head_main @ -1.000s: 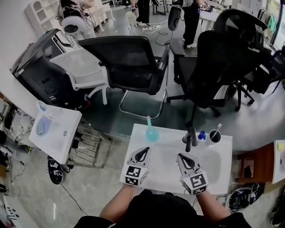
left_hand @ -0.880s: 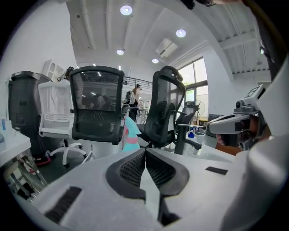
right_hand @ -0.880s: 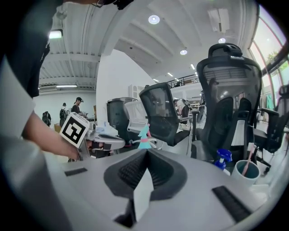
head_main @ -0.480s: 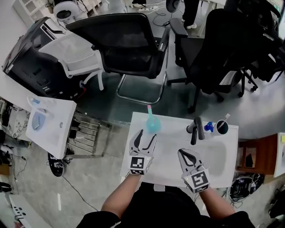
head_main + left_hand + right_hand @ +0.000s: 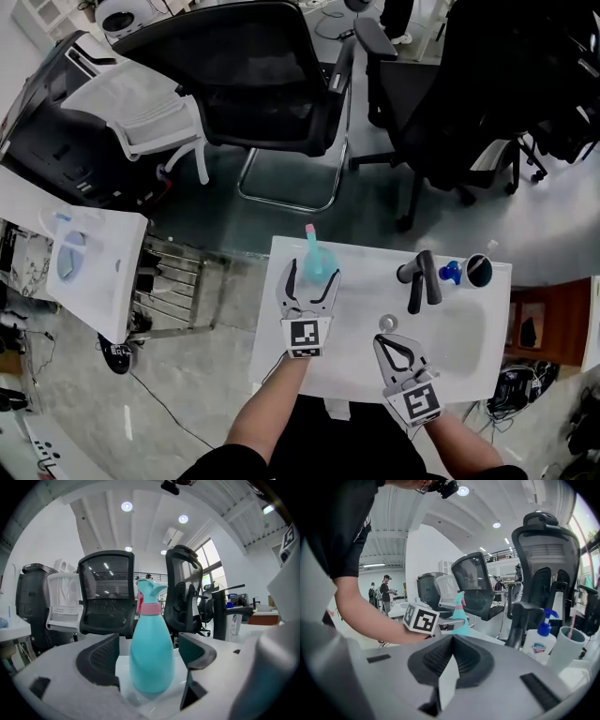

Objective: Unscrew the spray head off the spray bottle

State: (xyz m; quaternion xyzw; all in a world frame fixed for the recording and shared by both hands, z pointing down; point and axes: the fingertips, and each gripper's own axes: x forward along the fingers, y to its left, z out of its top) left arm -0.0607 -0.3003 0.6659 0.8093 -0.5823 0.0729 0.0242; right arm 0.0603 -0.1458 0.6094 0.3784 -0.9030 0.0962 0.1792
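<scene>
One teal pear-shaped plastic spray bottle (image 5: 151, 656) stands upright between the jaws of the left gripper (image 5: 312, 278), its round belly level with the two dark ribbed pads. Its spray head (image 5: 150, 588) is on and rises well above the jaws, joined to the neck by a pink collar (image 5: 151, 608). The jaws have just been opening and now stand wide. A gap shows on each side of the belly, so neither pad presses the bottle. Bracketing the widest part low down looks like preparation to clamp the body and hold it from turning, which leaves the collar and head free above for the other tool.

The right gripper (image 5: 382, 343) hangs back, nearer the person, with the bottle ahead of it and off to its left. Its jaws are pressed together on nothing. It would have to open before it could take the head, so I judge the unscrewing not yet begun.

Both tools work over a white washbasin top (image 5: 459, 361). Ahead of the right gripper, to its right, a black tap (image 5: 419, 278) stands, with a white soap dispenser with a blue pump (image 5: 539, 641) and a white cup (image 5: 567, 651) just beyond it, all well apart from the bottle. Past the left gripper's jaws, behind the bottle, sits a black mesh office chair (image 5: 105, 597).
</scene>
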